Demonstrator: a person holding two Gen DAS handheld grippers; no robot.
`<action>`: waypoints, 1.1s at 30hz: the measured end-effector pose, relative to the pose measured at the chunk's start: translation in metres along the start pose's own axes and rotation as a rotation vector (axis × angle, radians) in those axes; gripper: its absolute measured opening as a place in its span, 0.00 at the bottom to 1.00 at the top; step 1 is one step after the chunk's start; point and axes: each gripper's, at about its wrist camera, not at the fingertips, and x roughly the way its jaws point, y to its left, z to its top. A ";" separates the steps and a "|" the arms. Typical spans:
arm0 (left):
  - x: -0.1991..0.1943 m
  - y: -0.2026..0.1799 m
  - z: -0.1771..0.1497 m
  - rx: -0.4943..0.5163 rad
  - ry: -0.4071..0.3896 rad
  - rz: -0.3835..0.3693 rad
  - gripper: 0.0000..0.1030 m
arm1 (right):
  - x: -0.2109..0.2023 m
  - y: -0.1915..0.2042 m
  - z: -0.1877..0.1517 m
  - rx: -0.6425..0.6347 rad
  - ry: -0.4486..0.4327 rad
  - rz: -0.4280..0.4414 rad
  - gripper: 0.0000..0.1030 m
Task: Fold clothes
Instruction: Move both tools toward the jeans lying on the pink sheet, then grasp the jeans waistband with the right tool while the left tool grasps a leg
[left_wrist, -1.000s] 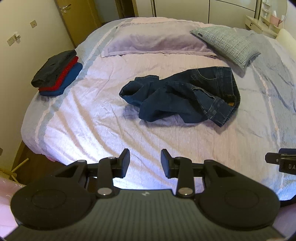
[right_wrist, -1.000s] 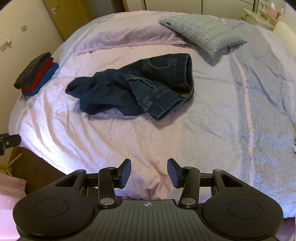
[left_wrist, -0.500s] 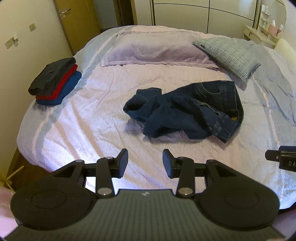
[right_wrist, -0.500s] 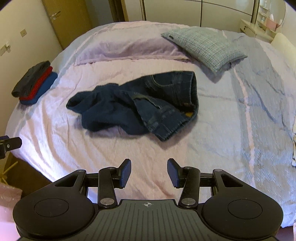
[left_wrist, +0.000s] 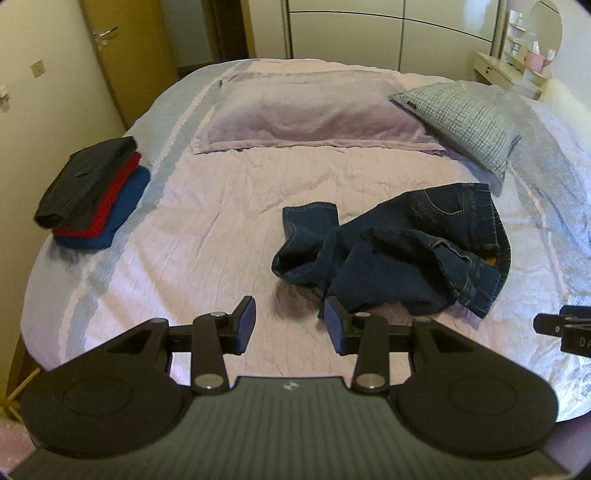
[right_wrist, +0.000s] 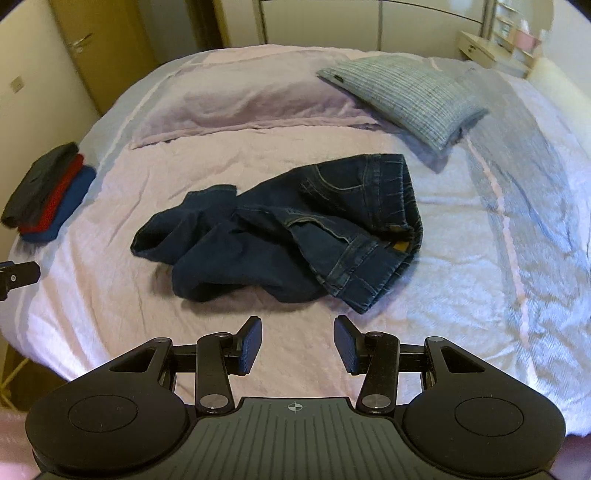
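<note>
Both tongs I hold stand spread with nothing between them: the left tongs (left_wrist: 289, 319) and the right tongs (right_wrist: 297, 339) hover over the near edge of the bed (right_wrist: 461, 295). Just beyond them I see the jeans (right_wrist: 295, 236) crumpled on the bed's middle. Left of the jeans, near the bed's edge, sits a stack of folded clothes (left_wrist: 92, 199). Behind the jeans lie a lilac pillow (left_wrist: 306, 114) and a checked pillow (left_wrist: 465, 122).
</note>
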 end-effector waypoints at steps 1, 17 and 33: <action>0.005 0.004 0.003 0.005 -0.004 -0.016 0.37 | 0.004 0.001 0.000 0.017 0.003 -0.007 0.46; 0.109 0.053 -0.007 -0.041 0.101 -0.178 0.41 | 0.081 -0.060 -0.060 0.515 0.144 0.008 0.46; 0.188 0.048 -0.050 -0.278 0.174 -0.066 0.41 | 0.215 -0.167 -0.065 1.113 -0.068 0.264 0.64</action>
